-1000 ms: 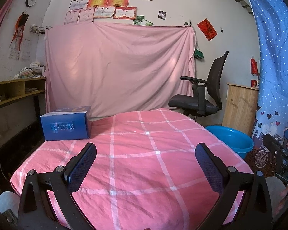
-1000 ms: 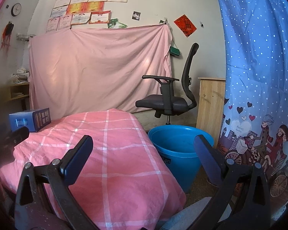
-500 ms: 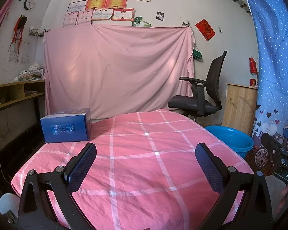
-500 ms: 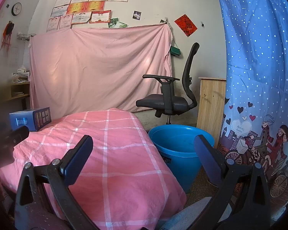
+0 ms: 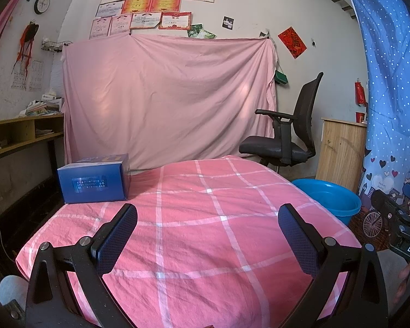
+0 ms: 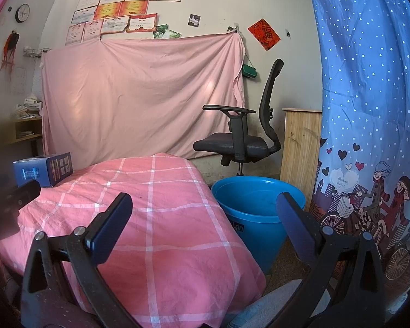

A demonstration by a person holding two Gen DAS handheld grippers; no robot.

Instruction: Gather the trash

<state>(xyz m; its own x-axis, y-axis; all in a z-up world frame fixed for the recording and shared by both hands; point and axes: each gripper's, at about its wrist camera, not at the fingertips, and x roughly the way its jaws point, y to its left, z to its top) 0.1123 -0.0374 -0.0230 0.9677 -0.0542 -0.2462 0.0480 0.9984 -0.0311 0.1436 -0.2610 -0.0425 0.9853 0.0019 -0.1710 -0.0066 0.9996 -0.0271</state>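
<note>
Both tongs spread wide, empty: left gripper point(image 5: 207, 236) over pink checked cloth point(image 5: 205, 218), blue box point(image 5: 94, 181) at far-left corner; right gripper point(image 6: 203, 229) w/ blue bucket point(image 6: 255, 213) beside table.

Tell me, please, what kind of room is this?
Probably a lived-in room of a home, used as a study or bedroom. An office chair stands by the wall, certificates hang above a pink sheet, and a blue bucket sits beside the cloth-covered table.
</note>
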